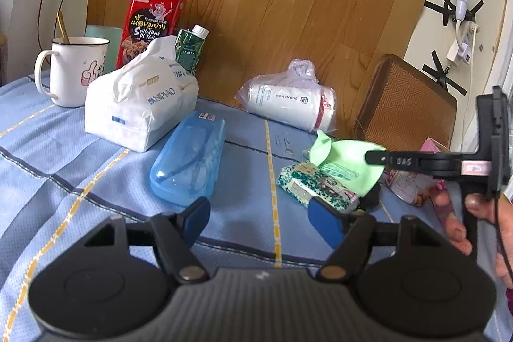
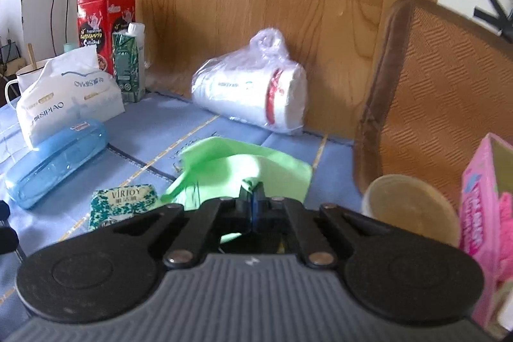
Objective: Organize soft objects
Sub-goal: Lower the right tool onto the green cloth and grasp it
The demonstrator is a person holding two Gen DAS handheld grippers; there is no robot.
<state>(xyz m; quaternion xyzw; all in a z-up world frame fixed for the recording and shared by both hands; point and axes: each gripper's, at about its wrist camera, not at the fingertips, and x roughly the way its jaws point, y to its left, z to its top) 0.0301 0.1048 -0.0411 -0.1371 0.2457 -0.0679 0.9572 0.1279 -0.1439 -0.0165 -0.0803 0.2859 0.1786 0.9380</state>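
Observation:
A light green cloth (image 1: 346,156) (image 2: 243,162) lies bunched on the blue checked table cover (image 1: 80,156), partly over a small patterned tissue pack (image 1: 314,185) (image 2: 121,204). My right gripper (image 2: 253,201) is shut on a fold of the green cloth; in the left wrist view it (image 1: 373,157) reaches in from the right, held by a hand (image 1: 481,213). My left gripper (image 1: 261,213) stands open low over the table cover, in front of the small tissue pack, with nothing between its fingers. A large white tissue pack (image 1: 141,104) (image 2: 67,104) sits at the left.
A blue clear case (image 1: 189,159) lies beside the large tissue pack. A bagged white cup (image 1: 288,101) lies against the wooden back panel. A mug (image 1: 73,69), red snack box (image 1: 154,18) and green carton (image 1: 190,48) stand back left. A woven panel (image 2: 442,92) and pink box (image 2: 484,207) stand at the right.

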